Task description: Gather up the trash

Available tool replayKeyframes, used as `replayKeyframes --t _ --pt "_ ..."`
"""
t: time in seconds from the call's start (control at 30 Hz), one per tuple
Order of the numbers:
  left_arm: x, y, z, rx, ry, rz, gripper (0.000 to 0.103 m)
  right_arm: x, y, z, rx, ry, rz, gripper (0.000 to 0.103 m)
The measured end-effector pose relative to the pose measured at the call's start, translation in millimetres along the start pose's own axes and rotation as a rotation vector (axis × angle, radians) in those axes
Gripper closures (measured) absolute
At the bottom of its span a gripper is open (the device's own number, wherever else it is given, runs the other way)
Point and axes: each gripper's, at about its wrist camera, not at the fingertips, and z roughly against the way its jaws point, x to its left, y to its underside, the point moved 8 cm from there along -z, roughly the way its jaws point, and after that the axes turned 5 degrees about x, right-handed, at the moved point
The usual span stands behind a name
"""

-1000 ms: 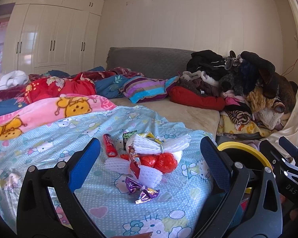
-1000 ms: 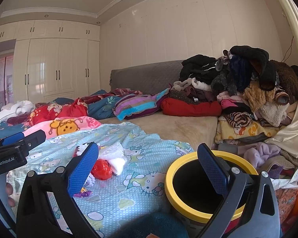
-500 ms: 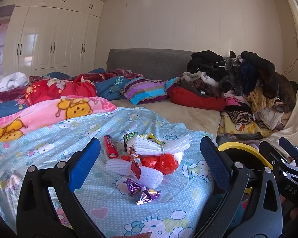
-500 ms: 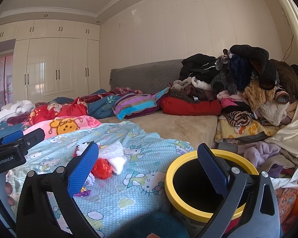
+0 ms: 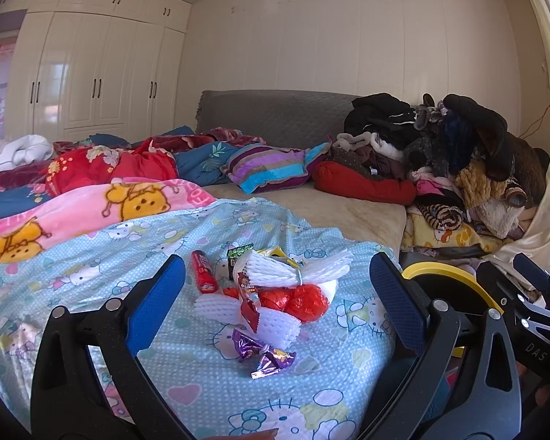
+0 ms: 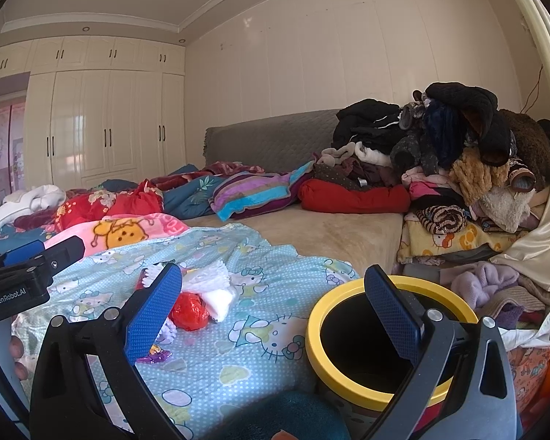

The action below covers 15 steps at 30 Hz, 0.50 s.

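Observation:
A heap of trash lies on the light blue cartoon-print sheet (image 5: 73,275): white foam fruit nets (image 5: 293,271), crumpled red plastic (image 5: 304,302), a red tube (image 5: 203,275) and purple candy wrappers (image 5: 264,354). My left gripper (image 5: 277,304) is open and empty, its jaws either side of the heap and just short of it. A black bin with a yellow rim (image 6: 352,288) stands at the bed's right edge. My right gripper (image 6: 273,315) is open and empty, its right finger over the bin's mouth. The heap (image 6: 192,306) shows at its left.
A pile of clothes (image 5: 454,168) fills the back right of the bed. Pillows and blankets (image 5: 102,168) lie at the back left, before a grey headboard (image 5: 275,113). White wardrobes (image 5: 91,80) line the far wall. The right gripper's body (image 5: 528,304) sits beside the bin.
The left wrist view has drifted slightly; the trash heap sits marginally further right and higher. Both grippers stay open. Nothing was picked up.

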Motion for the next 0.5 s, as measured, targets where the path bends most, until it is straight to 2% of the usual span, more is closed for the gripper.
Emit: replayKeyframes --t 0.5 --pt "-2.2 -3.1 -2.3 0.011 0.030 0.005 0.011 5.3 6.8 -5.4 0.023 -0.016 -0.007 0.006"
